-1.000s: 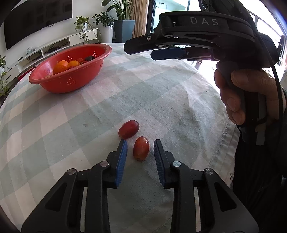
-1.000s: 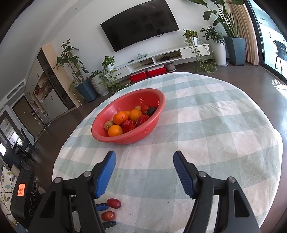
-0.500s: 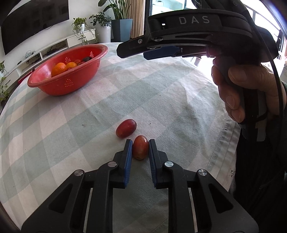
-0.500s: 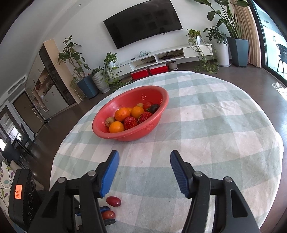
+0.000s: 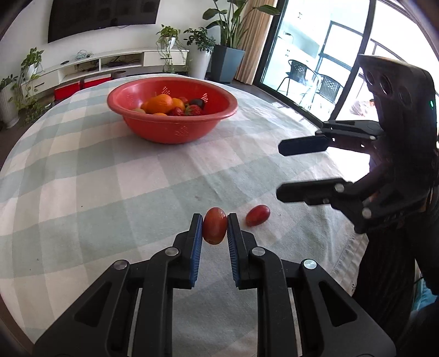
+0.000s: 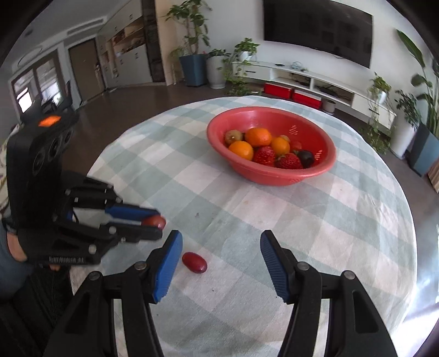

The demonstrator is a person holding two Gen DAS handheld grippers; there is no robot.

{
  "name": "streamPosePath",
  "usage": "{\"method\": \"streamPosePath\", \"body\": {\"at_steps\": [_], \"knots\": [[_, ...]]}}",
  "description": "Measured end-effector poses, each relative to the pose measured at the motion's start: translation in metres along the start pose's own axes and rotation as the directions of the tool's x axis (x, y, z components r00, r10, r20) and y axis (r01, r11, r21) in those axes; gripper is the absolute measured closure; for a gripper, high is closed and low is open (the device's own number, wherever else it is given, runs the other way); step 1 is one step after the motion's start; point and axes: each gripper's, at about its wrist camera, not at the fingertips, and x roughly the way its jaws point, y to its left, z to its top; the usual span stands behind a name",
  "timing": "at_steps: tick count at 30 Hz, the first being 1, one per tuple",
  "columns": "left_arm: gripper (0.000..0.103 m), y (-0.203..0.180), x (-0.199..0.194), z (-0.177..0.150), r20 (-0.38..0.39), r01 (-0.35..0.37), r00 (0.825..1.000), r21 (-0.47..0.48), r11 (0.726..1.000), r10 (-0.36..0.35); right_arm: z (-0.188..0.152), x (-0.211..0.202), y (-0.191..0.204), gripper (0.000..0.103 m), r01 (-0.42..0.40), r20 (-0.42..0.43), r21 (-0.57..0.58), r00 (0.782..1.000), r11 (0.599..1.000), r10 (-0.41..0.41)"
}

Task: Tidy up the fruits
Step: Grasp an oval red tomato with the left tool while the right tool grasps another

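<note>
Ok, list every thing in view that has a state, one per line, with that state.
left gripper: shut on the held tomato, lifted off the cloth.
right gripper: open, nothing between the pads.
loose tomato: lying on the tablecloth, untouched.
red bowl: upright, partly filled with oranges and strawberries.

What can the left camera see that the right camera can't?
Only the left wrist view shows the window with chairs outside. Only the right wrist view shows the door and cupboards. Both show the red bowl of fruit, the tomato pinched in the left gripper, the other tomato on the tablecloth, the TV, and the open right gripper.
</note>
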Motion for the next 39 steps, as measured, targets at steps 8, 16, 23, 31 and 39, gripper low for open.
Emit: {"method": "streamPosePath", "body": {"at_steps": [8, 16, 23, 31, 39], "knots": [[0.086, 0.006, -0.006, 0.003, 0.019, 0.0, 1.0, -0.032, 0.999, 0.0, -0.002, 0.02, 0.011, 0.054, -0.117, -0.129, -0.175, 0.987, 0.978, 0.095], [0.086, 0.009, -0.005, 0.002, 0.02, 0.004, 1.0, -0.051, 0.999, -0.003, 0.001, 0.038, 0.018, 0.062, -0.168, -0.207, -0.249, 0.971, 0.954, 0.117], [0.086, 0.009, -0.001, 0.002, 0.013, 0.012, 1.0, -0.049, 0.999, -0.011, 0.001, 0.045, 0.019, 0.067, -0.203, -0.259, -0.269, 0.957, 0.942, 0.133], [0.086, 0.009, 0.002, 0.003, 0.005, 0.016, 1.0, -0.049, 0.999, -0.016, 0.005, 0.047, 0.021, 0.077, -0.236, -0.281, -0.287, 0.947, 0.929, 0.154], [0.086, 0.008, 0.003, 0.003, 0.002, 0.016, 1.0, -0.047, 0.999, -0.016, 0.007, 0.051, 0.018, 0.08, -0.236, -0.274, -0.269, 0.948, 0.934, 0.161]]}}
